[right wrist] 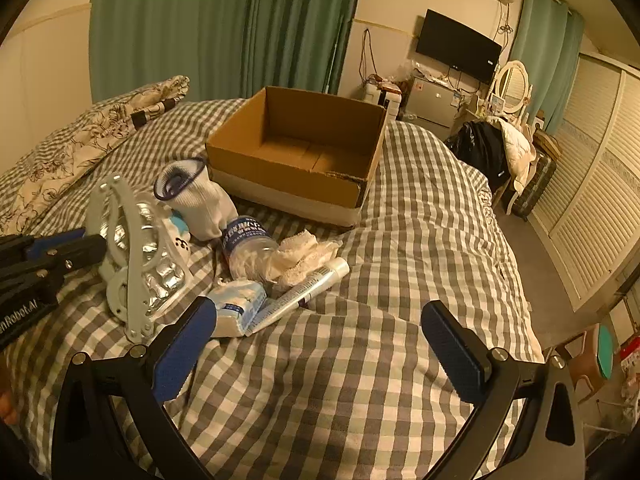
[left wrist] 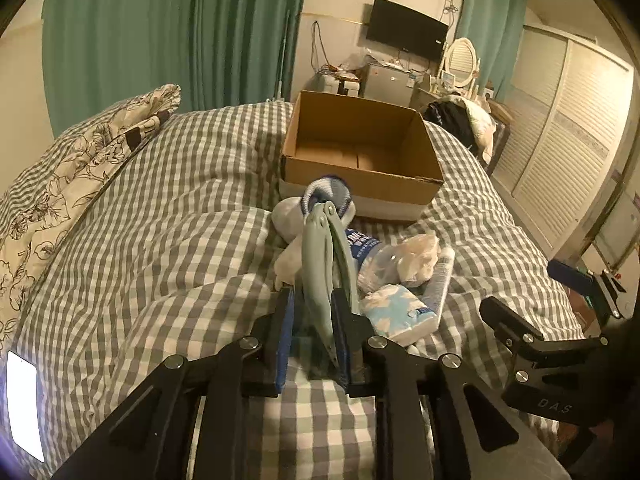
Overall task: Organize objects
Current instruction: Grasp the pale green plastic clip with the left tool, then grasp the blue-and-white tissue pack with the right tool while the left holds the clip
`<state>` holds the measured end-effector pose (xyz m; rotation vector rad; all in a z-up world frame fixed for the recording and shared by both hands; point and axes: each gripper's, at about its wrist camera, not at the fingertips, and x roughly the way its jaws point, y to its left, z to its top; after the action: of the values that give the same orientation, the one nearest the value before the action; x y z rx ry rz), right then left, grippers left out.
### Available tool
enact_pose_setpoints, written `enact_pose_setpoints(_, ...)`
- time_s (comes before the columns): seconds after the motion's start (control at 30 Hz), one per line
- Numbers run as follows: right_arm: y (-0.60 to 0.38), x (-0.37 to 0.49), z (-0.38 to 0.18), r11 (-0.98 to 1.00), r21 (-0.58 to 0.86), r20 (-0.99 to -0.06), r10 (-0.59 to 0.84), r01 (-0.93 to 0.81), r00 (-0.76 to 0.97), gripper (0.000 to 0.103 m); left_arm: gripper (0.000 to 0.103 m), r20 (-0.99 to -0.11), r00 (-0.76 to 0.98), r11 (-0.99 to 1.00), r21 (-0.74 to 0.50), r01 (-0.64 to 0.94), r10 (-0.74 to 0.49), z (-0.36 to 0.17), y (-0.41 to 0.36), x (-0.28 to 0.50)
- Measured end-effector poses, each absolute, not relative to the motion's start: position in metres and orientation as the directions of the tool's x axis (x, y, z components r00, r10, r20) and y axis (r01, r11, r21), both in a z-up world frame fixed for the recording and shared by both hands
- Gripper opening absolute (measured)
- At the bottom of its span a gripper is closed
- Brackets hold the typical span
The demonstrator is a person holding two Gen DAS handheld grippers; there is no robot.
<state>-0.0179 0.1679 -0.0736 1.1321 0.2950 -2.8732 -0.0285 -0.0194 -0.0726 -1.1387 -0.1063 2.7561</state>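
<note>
Pale grey-green plastic, stiff and light, makes up the folding hanger (left wrist: 326, 280) that our left tool (left wrist: 313, 312) has clamped by its edge; the pads press both flat sides, and the frame stands upright above the checked bed cover (right wrist: 360, 360). From the right wrist view it looks like a hinged piece with round cut-outs, and something foil-like shows behind it. We judge it rigid enough to carry by this narrow grip, though it may swing at its pivot.

Our right tool (right wrist: 320, 344) hangs over the bed with its pads wide apart and nothing between them.

Just beyond lie a white sock (right wrist: 200, 204), a crushed water bottle (right wrist: 248, 244), a tissue pack (right wrist: 236, 304) and a tube (right wrist: 304, 288), heaped close together. The sock is soft and will pinch anywhere; the bottle is slick and springy, best taken across its middle. The cardboard box (right wrist: 280, 160) sits open behind them, apparently empty.
</note>
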Motion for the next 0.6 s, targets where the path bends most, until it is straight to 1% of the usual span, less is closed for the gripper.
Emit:
enact_pose_setpoints(0.03,0.168,-0.019,-0.075,-0.981,-0.161,-0.682,0.034,0.105,-0.731,0.103,0.025,-0.695,-0.699,-0.985,-0.126,-0.116,0.171,-0.073,-0.02,-0.03)
enact_pose_setpoints(0.1,0.169,-0.02,-0.076,-0.982,-0.159,-0.685,0.033,0.104,-0.728,0.103,0.042,-0.691,-0.701,-0.985,-0.128,-0.118,0.174,-0.072,-0.019,-0.031)
enact_pose_setpoints(0.13,0.168,-0.021,-0.078,-0.982,-0.158,-0.687,0.033,0.105,-0.726,0.103,0.048,-0.689,-0.703,-0.984,-0.126,-0.123,0.176,-0.072,-0.018,-0.032)
enact_pose_setpoints(0.17,0.168,-0.022,-0.078,-0.982,-0.157,-0.688,0.031,0.107,-0.725,0.103,0.058,-0.689,-0.702,-0.984,-0.124,-0.129,0.179,-0.073,-0.016,-0.032)
enact_pose_setpoints(0.2,0.168,-0.022,-0.079,-0.982,-0.157,-0.689,0.03,0.109,-0.724,0.103,0.059,-0.693,-0.697,-0.983,-0.124,-0.138,0.185,-0.076,-0.014,-0.034)
enact_pose_setpoints(0.3,0.169,-0.022,-0.081,-0.981,-0.156,-0.694,0.028,0.113,-0.72,0.103,0.06,-0.723,-0.663,-0.98,-0.122,-0.155,0.195,-0.088,-0.004,-0.036)
enact_pose_setpoints(0.47,0.177,-0.024,-0.08,-0.985,-0.139,-0.696,0.028,0.097,-0.718,0.103,0.06,-0.763,-0.622,-0.98,-0.078,-0.181,0.175,-0.109,0.015,-0.044)
enact_pose_setpoints(0.53,0.179,-0.024,-0.08,-0.987,-0.132,-0.697,0.027,0.091,-0.717,0.103,0.053,-0.789,-0.599,-0.984,-0.036,-0.176,0.136,-0.123,0.021,-0.049)
enact_pose_setpoints(0.57,0.18,-0.025,-0.081,-0.988,-0.127,-0.698,0.025,0.089,-0.716,0.103,0.036,-0.801,-0.584,-0.983,-0.034,-0.179,0.134,-0.129,0.021,-0.051)
enact_pose_setpoints(0.6,0.181,-0.025,-0.081,-0.988,-0.124,-0.7,0.024,0.089,-0.714,0.103,0.029,-0.809,-0.571,-0.982,-0.044,-0.182,0.142,-0.132,0.021,-0.053)
